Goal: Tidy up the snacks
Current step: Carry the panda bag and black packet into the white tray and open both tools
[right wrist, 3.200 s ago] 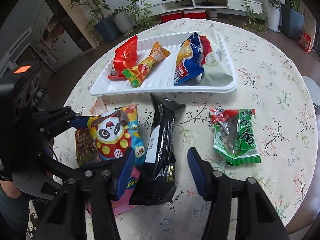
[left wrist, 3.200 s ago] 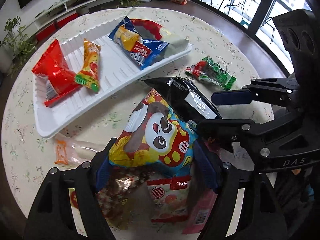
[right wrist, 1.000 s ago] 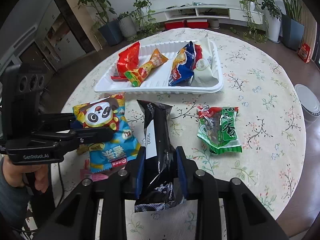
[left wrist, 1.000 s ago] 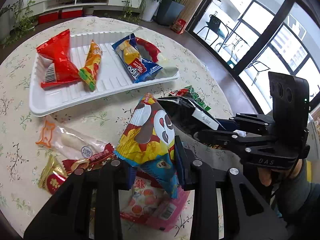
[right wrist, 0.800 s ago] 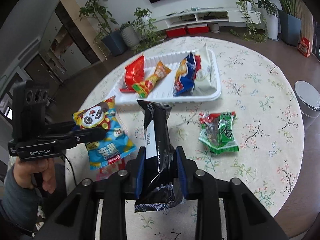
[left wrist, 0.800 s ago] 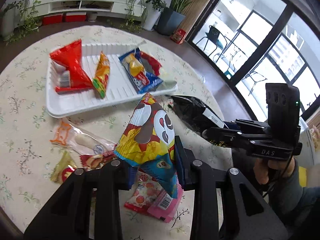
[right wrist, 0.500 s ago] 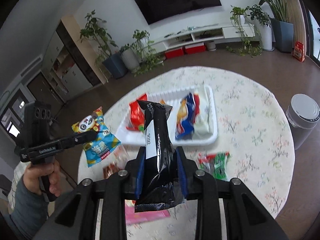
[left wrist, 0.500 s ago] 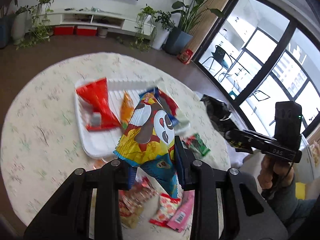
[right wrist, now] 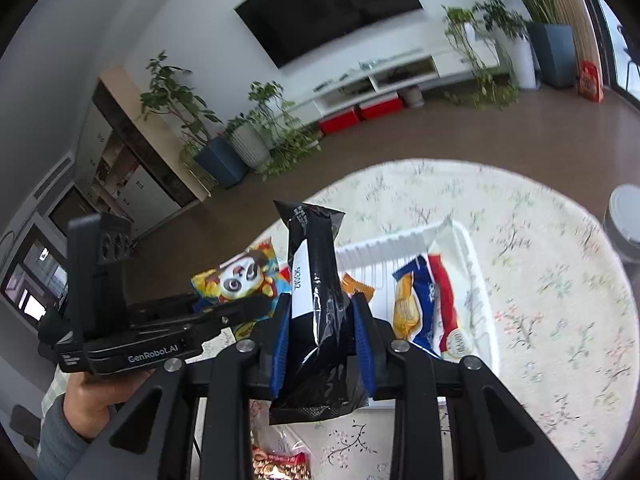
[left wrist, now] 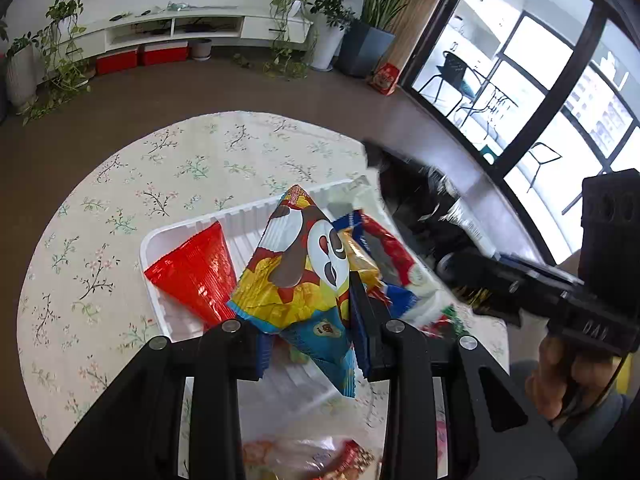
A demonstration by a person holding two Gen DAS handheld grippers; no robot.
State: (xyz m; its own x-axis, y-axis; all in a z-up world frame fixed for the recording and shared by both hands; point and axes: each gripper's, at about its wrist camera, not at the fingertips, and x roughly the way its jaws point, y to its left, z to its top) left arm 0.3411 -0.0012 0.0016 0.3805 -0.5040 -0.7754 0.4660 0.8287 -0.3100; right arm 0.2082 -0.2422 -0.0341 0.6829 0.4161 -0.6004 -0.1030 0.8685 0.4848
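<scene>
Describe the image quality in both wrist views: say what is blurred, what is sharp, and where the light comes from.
Left wrist view: the panda snack bag is sharp, the black packet beside it is smeared by motion, and daylight from the windows blows out the right side. Right wrist view: the black packet is crisp, while the floral tablecloth is blurred. Both show strong fisheye bending at the edges.

A: The panda bag in the left gripper is glossy printed film, creased. The gripper's arms are matt black plastic, its pads blue.

B: The black pack in the right gripper is shiny, crinkled foil. Beyond it, the tray is ribbed white plastic, and the bench wears matt flowered cloth.
</scene>
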